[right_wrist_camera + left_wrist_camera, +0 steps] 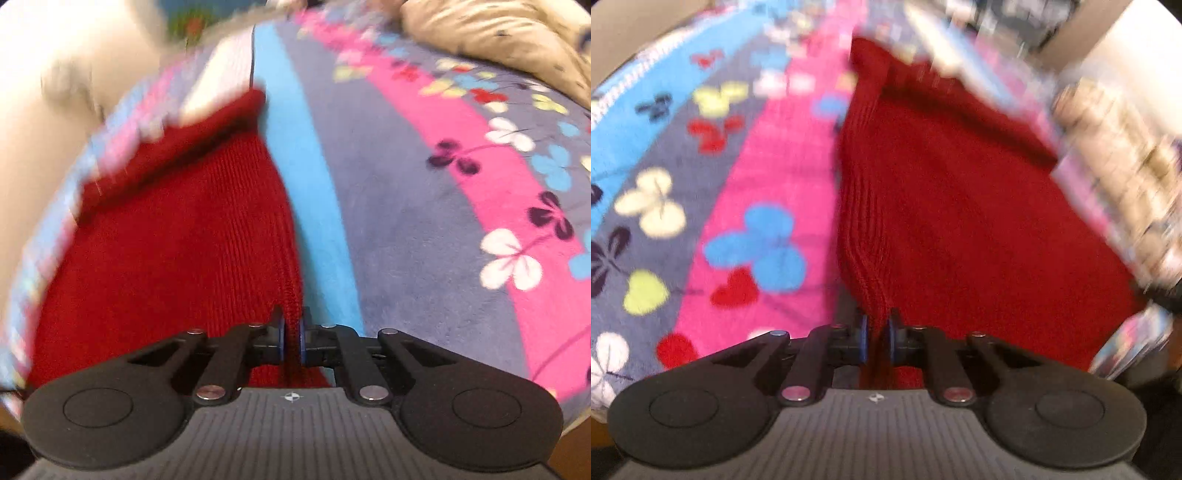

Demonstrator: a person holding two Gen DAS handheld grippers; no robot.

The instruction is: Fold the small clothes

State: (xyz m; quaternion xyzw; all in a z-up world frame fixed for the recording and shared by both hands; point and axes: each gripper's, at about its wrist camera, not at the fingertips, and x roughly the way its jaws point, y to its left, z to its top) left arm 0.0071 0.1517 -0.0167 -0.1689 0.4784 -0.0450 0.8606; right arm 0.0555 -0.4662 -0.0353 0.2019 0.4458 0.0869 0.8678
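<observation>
A dark red ribbed knit garment (942, 206) stretches away from my left gripper (877, 332), whose blue pads are shut on a bunched edge of the cloth. In the right wrist view the same red garment (177, 251) fills the lower left, and my right gripper (291, 332) is shut on its edge too. The cloth looks drawn taut from both grips. Its far end is blurred in both views.
Under the garment lies a fleece blanket (768, 177) with pink, blue and grey stripes, butterflies and hearts; it is seen again as the blanket (424, 206). A cream quilt (498, 37) is bunched at the far right. Blurred pale shapes (1115, 166) stand to the right.
</observation>
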